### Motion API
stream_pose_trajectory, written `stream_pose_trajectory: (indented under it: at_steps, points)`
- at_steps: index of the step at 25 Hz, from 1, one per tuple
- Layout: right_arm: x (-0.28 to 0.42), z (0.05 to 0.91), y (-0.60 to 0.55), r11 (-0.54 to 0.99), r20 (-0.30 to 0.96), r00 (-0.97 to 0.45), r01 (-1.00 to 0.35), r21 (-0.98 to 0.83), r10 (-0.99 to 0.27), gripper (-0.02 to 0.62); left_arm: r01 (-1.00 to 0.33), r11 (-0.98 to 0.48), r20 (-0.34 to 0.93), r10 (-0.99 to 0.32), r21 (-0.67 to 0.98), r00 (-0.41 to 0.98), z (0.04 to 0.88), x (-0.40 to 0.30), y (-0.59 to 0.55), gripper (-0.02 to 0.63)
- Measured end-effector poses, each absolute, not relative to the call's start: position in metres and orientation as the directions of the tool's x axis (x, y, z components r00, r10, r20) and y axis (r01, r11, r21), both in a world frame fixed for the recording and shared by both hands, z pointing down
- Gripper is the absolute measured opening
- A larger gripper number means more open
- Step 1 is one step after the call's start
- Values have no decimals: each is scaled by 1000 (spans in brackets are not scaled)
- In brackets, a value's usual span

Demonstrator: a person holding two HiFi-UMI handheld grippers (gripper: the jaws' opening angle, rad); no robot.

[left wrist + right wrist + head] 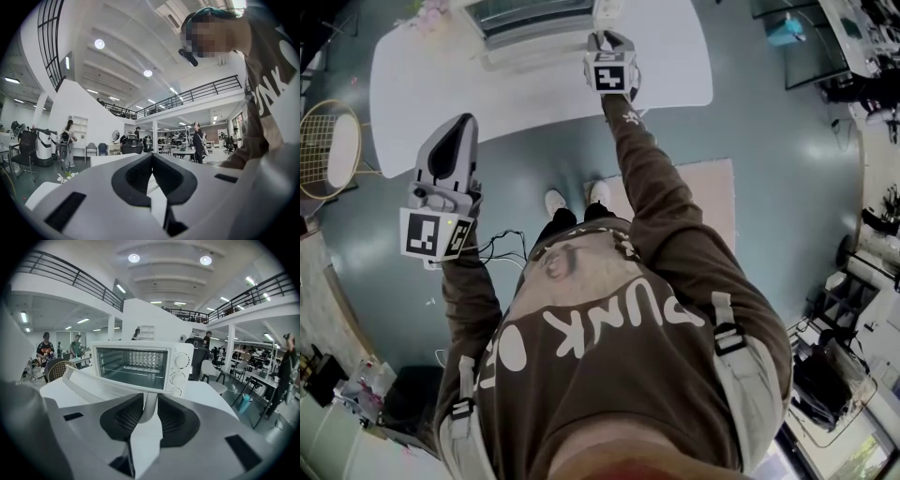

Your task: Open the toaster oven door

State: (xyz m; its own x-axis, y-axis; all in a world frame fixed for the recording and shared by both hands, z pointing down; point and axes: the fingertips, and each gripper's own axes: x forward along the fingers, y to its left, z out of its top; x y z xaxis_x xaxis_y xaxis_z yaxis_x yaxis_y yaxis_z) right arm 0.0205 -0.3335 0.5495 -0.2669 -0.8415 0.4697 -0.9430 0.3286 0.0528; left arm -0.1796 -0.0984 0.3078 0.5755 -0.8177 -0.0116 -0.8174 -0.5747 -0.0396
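White toaster oven [140,364] stands on a white table [208,397], its front turned toward the right gripper view. Its door [113,384] is swung down and out from the opening, so the wire rack and the dimpled back wall inside show plainly. The door handle [76,377] runs as a pale bar along the door's outer edge, slanting from the left of that view in toward the jaws. Three round dials [178,377] sit one above another on the oven's right-hand panel.

The right gripper [150,397] is stretched out over the table at the right end of the door. Its dark pads [126,416] are pinched on a narrow white strip, which is the right end of the door handle and fills the gap between them. In the head view this gripper [607,42] lies just right of the oven [539,19], at the far edge of the table [675,66], on the end of a brown sleeve.

The left gripper [461,131] hangs well apart from the oven, off the near left corner of the table and above the grey-green floor [750,122]. In its own view the left gripper [151,157] has its jaws pressed together at the tips, with nothing between them (beyond them is only an open hall with several people standing far off).

The person wears a brown sweatshirt [619,347] with white lettering, and white shoes [555,202] beside a pale pink mat [712,197]
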Motion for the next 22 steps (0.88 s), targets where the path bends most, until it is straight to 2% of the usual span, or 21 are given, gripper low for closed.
stream_pose_trajectory:
  at_steps: [10,16,22]
  points:
    - [26,596,-299,312,489,-239,-948,71,-839,104,-820,-571,0,-820,-35,572,310,-177,-97,3]
    - [25,651,-282,298,594,-246,-955,-11,-766,103,-822,-569,15,-822,-33,569,314,-182,-93,3]
    - [32,678,-279,236,610,-202,-971,-26,-766,104,-829,-558,34,-830,-34,557,317,-185,-93,3]
